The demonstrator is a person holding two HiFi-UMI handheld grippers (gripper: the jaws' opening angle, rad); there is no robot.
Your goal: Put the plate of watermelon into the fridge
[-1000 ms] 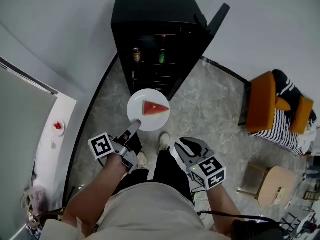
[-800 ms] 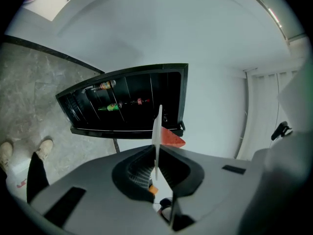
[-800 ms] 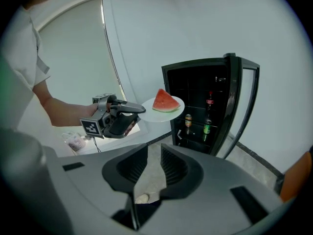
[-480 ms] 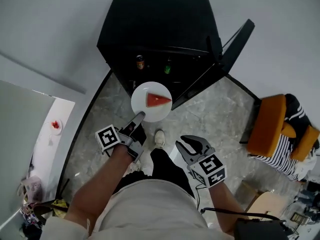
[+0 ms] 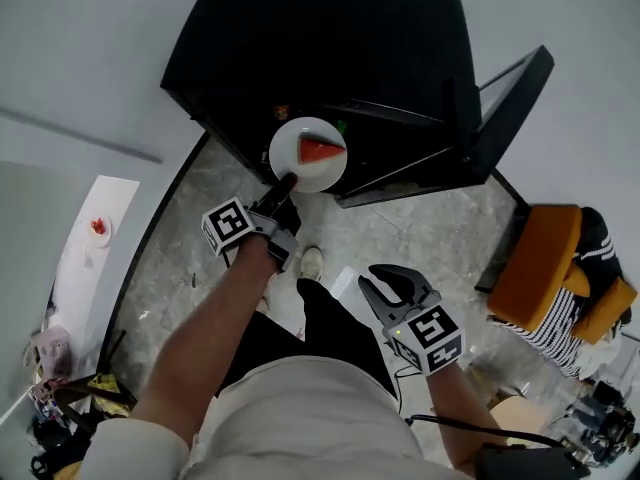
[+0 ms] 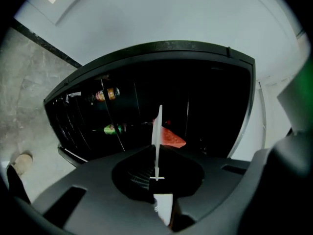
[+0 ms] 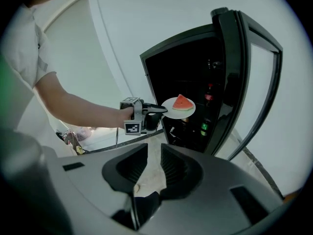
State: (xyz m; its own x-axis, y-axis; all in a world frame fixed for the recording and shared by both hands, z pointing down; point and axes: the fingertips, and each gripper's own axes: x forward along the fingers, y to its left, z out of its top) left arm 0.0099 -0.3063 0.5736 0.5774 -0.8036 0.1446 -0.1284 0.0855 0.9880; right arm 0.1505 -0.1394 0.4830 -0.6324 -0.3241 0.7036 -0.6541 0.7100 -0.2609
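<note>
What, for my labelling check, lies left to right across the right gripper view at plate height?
arm → left gripper → plate → door

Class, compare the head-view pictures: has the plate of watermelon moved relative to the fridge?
Yes. The plate moved toward the fridge: earlier over the floor before it, now at its open front.

Bright even light, fridge [image 5: 330, 38] interior murky, fisheye edges warped and black.
</note>
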